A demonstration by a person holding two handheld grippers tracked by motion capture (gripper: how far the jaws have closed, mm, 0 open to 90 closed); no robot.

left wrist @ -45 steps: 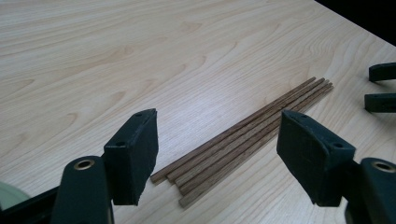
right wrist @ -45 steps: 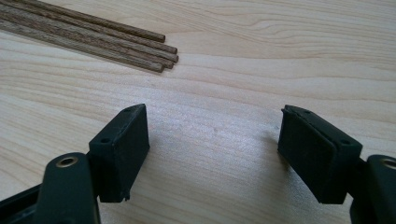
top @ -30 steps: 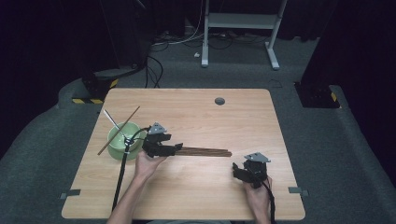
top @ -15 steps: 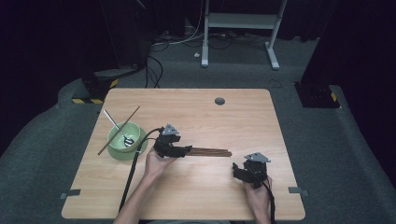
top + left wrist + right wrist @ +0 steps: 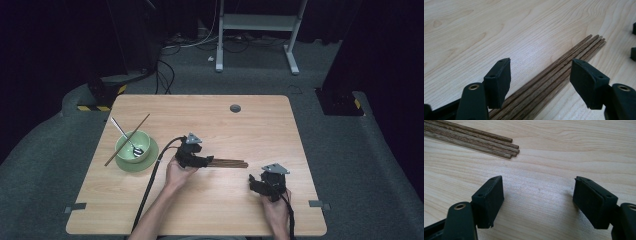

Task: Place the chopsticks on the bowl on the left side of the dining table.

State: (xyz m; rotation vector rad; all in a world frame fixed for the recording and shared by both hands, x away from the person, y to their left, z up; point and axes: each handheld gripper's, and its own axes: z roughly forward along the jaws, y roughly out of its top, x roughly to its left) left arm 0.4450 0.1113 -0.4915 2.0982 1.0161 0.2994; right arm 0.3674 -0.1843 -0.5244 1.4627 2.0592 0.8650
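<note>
Chopsticks [image 5: 554, 72] unmarked, between open left claw [image 5: 540, 82]

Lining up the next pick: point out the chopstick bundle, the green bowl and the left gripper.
chopstick bundle [image 5: 554, 75], left gripper view, mid-length of the sticks.
green bowl [image 5: 124, 141], high view, left inner wall.
left gripper [image 5: 540, 77], left gripper view, midway between its open jaws.

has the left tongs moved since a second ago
Yes. The left tongs have shifted right, away from the green bowl, over the chopsticks; their jaws have just been closing, chopsticks between them, not gripped.
</note>
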